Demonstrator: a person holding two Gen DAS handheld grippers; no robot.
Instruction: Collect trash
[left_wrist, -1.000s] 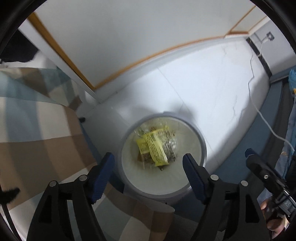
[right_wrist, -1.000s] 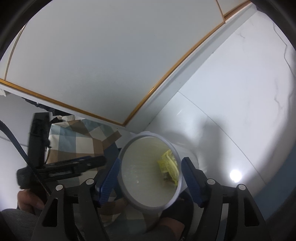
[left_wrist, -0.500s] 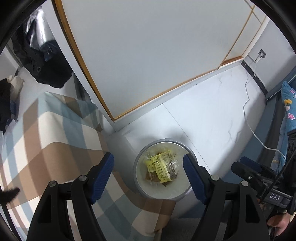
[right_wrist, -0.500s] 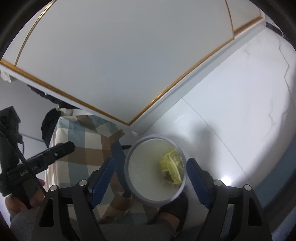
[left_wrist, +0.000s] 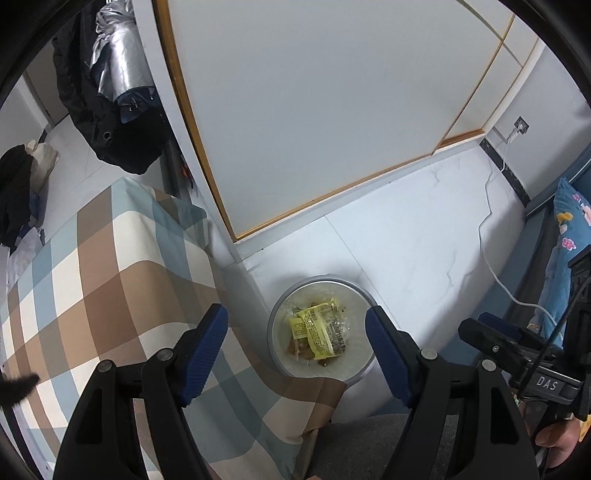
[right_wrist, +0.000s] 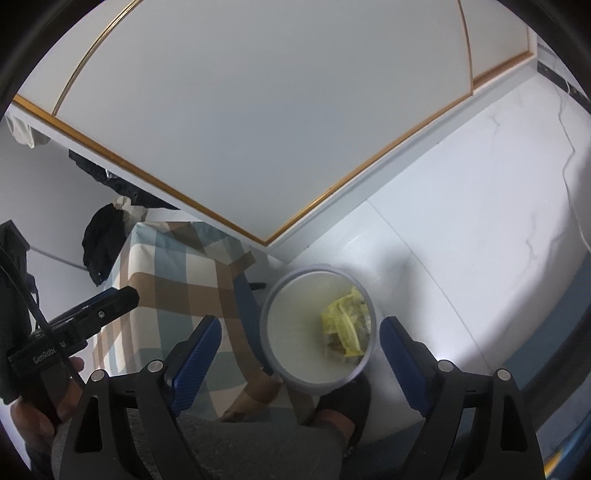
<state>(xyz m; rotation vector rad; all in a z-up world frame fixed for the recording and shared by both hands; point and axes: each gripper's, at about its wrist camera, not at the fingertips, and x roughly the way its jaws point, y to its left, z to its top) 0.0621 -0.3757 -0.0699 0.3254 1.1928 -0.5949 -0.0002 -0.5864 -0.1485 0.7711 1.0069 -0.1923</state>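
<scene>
A round grey trash bin (left_wrist: 325, 279) stands on the white floor beside a checked cloth. Yellow and clear wrappers (left_wrist: 321, 332) lie at its bottom. My left gripper (left_wrist: 295, 317) hangs well above the bin, pointing down at it, open, with nothing between its blue pads (left_wrist: 207, 339). In the right wrist view the same bin (right_wrist: 317, 268) and its yellow wrappers (right_wrist: 345, 325) lie below my right gripper (right_wrist: 300, 325). Its jaws are opening and nothing is between them.
The checked brown, blue and cream cloth (left_wrist: 110, 277) covers furniture left of the bin. A white wood-trimmed panel (left_wrist: 332, 110) stands behind. A white cable (left_wrist: 491, 266) runs across the floor on the right. Dark clothes (left_wrist: 110, 110) hang top left. A person's foot (right_wrist: 340, 406) rests by the bin.
Both grippers have risen away from the bin, which now looks smaller and farther below. The right jaws have spread wider. The wrappers lie unmoved in the bin.
</scene>
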